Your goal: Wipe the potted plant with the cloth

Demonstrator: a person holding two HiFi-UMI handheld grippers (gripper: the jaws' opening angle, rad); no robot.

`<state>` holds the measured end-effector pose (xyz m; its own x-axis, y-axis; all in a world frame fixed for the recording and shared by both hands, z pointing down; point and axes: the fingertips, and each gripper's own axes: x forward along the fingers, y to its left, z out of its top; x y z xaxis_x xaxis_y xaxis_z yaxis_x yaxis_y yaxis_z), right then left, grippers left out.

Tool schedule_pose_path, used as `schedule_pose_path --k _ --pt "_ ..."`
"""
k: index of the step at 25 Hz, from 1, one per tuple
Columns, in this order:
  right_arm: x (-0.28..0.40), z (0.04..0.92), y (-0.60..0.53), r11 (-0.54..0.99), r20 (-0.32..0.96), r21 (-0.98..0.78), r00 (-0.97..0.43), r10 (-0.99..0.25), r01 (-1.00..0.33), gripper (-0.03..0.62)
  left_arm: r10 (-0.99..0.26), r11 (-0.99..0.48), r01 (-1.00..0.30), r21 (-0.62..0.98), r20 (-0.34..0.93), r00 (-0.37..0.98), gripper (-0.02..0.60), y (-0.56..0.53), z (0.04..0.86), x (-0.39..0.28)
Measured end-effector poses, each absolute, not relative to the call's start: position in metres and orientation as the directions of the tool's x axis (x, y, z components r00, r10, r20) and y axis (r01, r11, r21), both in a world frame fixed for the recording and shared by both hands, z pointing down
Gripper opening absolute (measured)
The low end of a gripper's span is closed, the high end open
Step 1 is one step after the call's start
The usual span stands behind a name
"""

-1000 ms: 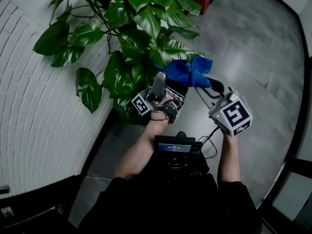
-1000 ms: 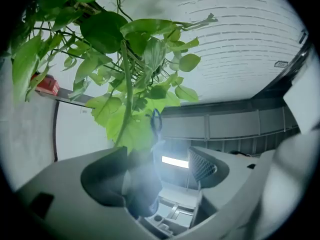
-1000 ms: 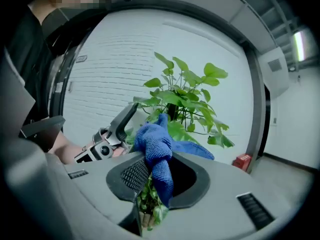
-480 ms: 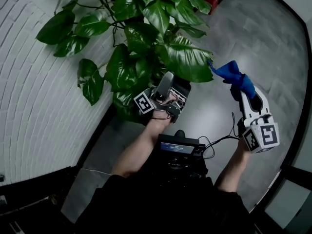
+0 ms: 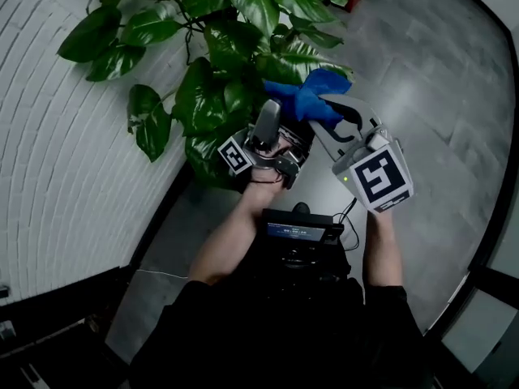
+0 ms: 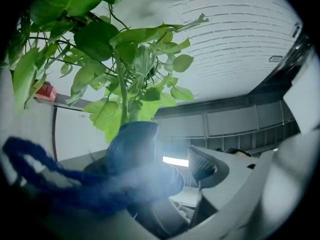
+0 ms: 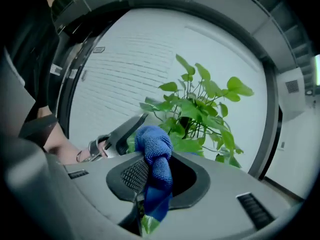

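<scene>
Beside plant leaves [image 5: 243, 51], right tool [image 5: 331, 113] clamps cloth [image 5: 312, 96]; left tool [image 5: 269, 118] gapes.

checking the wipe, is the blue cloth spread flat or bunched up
Bunched: the blue cloth is a wad pinched in the right gripper.

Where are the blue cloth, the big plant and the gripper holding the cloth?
blue cloth [image 5: 312, 97], head view, middle of the bunched fabric.
potted plant [image 5: 207, 96], head view, on a big dark leaf.
right gripper [image 7: 156, 181], right gripper view, between its jaws, shut on the cloth.
</scene>
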<state>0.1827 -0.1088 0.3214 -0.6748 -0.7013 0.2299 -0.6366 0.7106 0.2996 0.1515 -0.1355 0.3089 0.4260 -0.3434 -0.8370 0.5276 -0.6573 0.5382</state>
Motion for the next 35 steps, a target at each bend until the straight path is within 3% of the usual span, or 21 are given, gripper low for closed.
schedule_pose_path --k 11,19,24,28,32,35 --pt "0.21 0.366 -0.087 0.72 0.313 0.257 -0.65 -0.693 -0.644 0.098 -0.346 -0.651 0.523 0.551 -0.828 0.441 0.387 -0.14 0.316 0.157" --pt "0.282 0.406 -0.068 0.656 0.371 0.116 -0.58 -0.725 -0.746 0.098 -0.354 -0.653 0.492 0.576 -0.806 0.474 0.387 -0.136 0.325 0.161" --pt "0.371 0.387 -0.081 0.423 0.272 -0.035 -0.416 -0.868 -0.905 0.098 -0.369 -0.653 0.457 0.604 -0.781 0.504 0.385 -0.14 0.338 0.172" --pt "0.405 0.312 -0.094 0.291 0.056 -0.043 -0.293 -0.954 -0.956 0.098 -0.349 -0.649 0.459 0.606 -0.774 0.529 0.385 -0.139 0.34 0.192" --pt "0.344 0.236 -0.111 0.434 -0.113 0.051 -0.437 -0.892 -0.9 0.098 -0.335 -0.668 0.456 0.589 -0.784 0.522 0.383 -0.143 0.328 0.203" --pt "0.276 0.23 -0.13 0.565 -0.048 0.189 -0.582 -0.812 -0.803 0.098 -0.339 -0.687 0.45 0.57 -0.8 0.496 0.383 -0.148 0.319 0.203"
